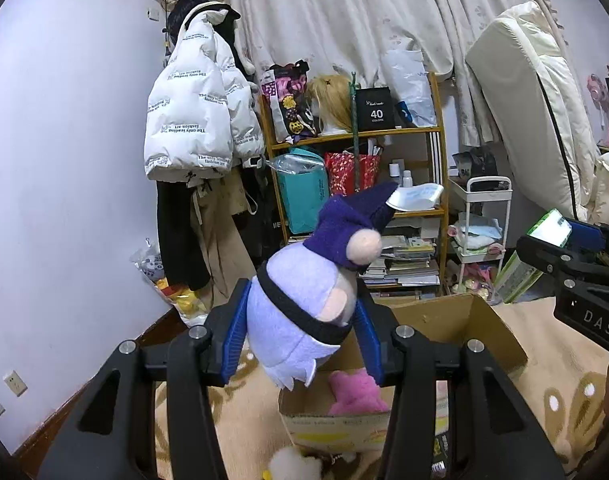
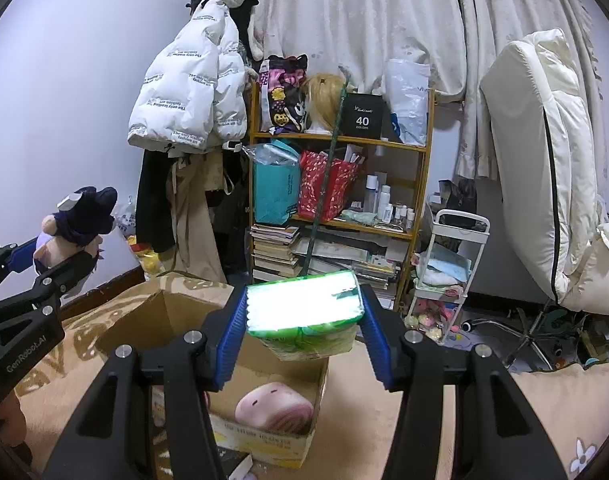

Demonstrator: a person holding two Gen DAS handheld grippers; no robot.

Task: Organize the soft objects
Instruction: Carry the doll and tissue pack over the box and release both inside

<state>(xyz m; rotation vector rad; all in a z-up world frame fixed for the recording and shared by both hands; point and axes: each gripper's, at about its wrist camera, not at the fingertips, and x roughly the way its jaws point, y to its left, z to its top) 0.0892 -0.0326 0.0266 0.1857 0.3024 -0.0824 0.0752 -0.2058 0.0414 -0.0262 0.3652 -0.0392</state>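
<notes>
Glare whites out green tissue pack (image 2: 304, 312) label; pink plush toy (image 1: 354, 394) half hidden inside brown cardboard box (image 1: 492, 336).

Dim room, fisheye bending, blown-out glare

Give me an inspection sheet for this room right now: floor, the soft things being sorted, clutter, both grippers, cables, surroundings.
Surface: beige patterned carpet on the floor.
Job's things: open cardboard box on the carpet with a pink plush inside; purple-hooded plush doll and green tissue pack both held above the box.
Clutter: yellow-and-white toy on the carpet beside the box.
Grippers: left gripper shut on the plush doll; right gripper shut on the tissue pack.
Cables: nothing seen.
Surroundings: crowded wooden shelf, white puffer jacket hanging on the wall, floral curtain, white trolley, upright mattress.
</notes>
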